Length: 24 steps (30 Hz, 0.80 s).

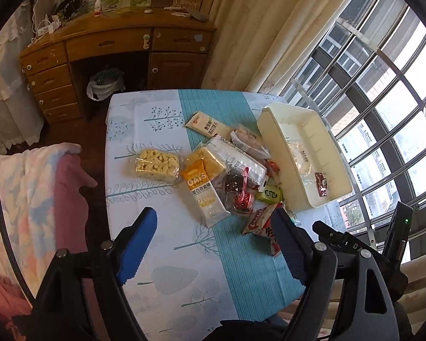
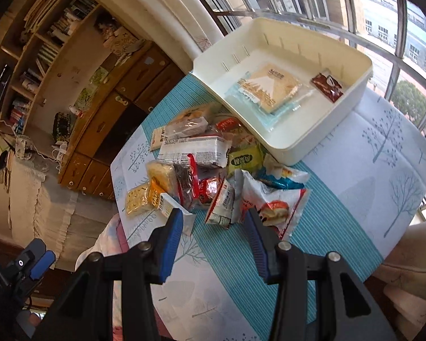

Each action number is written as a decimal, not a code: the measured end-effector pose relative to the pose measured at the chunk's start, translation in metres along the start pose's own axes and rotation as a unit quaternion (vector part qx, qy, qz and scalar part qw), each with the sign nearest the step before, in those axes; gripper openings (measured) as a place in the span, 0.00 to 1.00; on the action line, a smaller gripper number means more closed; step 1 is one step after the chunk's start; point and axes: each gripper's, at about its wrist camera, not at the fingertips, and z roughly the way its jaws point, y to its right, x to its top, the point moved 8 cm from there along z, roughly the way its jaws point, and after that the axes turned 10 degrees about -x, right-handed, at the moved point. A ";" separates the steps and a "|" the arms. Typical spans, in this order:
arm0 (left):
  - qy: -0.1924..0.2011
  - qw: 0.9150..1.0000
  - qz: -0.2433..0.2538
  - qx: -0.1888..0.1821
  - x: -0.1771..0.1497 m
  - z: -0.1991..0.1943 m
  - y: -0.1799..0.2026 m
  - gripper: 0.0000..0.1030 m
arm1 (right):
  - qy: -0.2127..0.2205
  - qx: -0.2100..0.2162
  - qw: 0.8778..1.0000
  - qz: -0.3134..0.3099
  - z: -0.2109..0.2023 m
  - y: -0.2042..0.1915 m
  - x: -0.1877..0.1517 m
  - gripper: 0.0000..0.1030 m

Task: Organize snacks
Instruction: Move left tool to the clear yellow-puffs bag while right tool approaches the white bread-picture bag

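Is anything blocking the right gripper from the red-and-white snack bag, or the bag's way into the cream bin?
Nothing visible does. The right gripper hangs open just short of the red-and-white snack bag, which lies on top at the pile's near edge. The cream bin is open-topped, holding only two packets, with free floor.

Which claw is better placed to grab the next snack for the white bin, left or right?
Probably right. The right claw is open right at the white and red packet beside the white bin. The left claw sits further back from the pile.
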 end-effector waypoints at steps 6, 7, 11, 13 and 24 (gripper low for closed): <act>-0.032 0.999 -0.011 0.036 0.001 0.027 -0.020 0.83 | -0.044 -0.006 0.997 0.057 0.018 0.025 -0.007 0.56; -0.039 0.998 -0.014 0.043 0.001 0.032 -0.025 0.83 | -0.052 -0.006 0.997 0.064 0.021 0.028 -0.008 0.56; -0.061 0.996 -0.027 0.063 0.007 0.052 -0.038 0.83 | -0.089 -0.011 0.992 0.086 0.039 0.039 -0.010 0.58; -0.072 0.994 -0.034 0.074 0.012 0.062 -0.045 0.83 | -0.109 -0.013 0.989 0.098 0.047 0.043 -0.010 0.59; -0.108 0.981 -0.126 0.098 0.036 0.121 -0.087 0.84 | -0.204 -0.025 0.971 0.124 0.090 0.057 -0.017 0.71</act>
